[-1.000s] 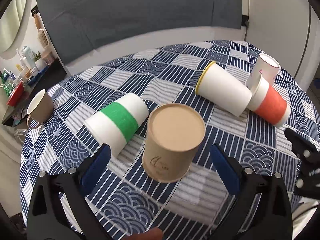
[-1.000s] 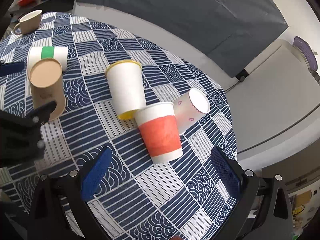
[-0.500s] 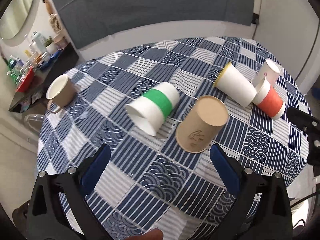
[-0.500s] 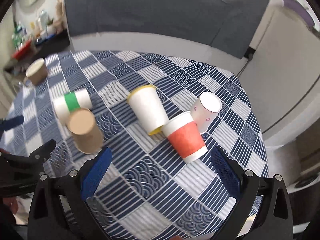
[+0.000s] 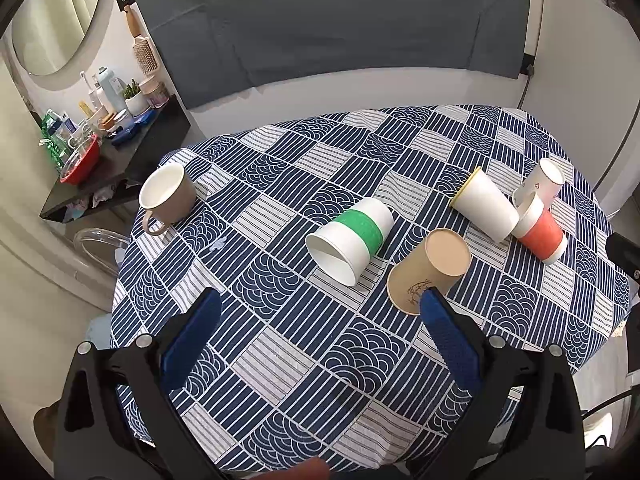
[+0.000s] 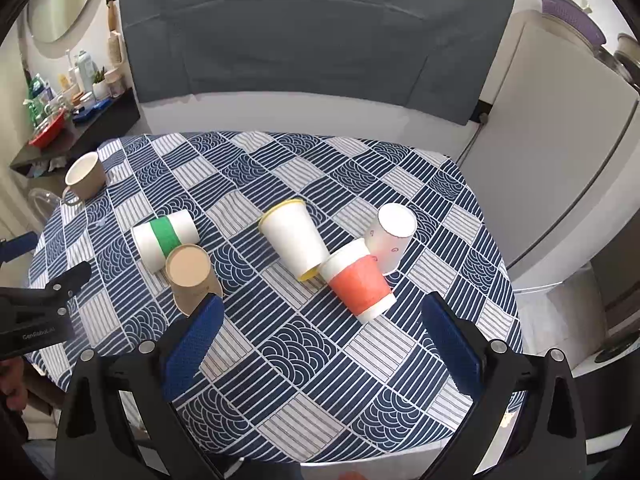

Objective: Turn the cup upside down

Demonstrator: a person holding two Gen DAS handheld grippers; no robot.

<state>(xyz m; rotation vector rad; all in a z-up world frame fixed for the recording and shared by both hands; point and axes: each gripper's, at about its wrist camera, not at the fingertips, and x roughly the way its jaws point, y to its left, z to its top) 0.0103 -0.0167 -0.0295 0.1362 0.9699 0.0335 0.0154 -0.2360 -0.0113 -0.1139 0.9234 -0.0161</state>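
Note:
A brown paper cup point(image 5: 430, 270) stands upside down on the patterned tablecloth point(image 5: 280, 352); it also shows in the right wrist view point(image 6: 192, 276). A white cup with a green band point(image 5: 352, 236) lies on its side beside it. A white yellow-rimmed cup point(image 6: 294, 240) lies on its side, an orange cup point(image 6: 362, 284) stands upside down and a small white cup point(image 6: 390, 236) leans on it. My left gripper point(image 5: 320, 336) is open and empty, held above the table's near side. My right gripper point(image 6: 320, 340) is open and empty, high above the table's front.
A brown mug point(image 5: 166, 196) stands upright at the table's far left edge. A dark shelf point(image 5: 108, 160) with bottles and a red bowl is left of the table. A white fridge point(image 6: 560, 160) stands at the right. A grey cloth point(image 6: 312, 32) hangs behind.
Both grippers have pulled back and up from the table, so the cups look smaller and farther. The brown cup stays upside down where it was. Both stayed open.

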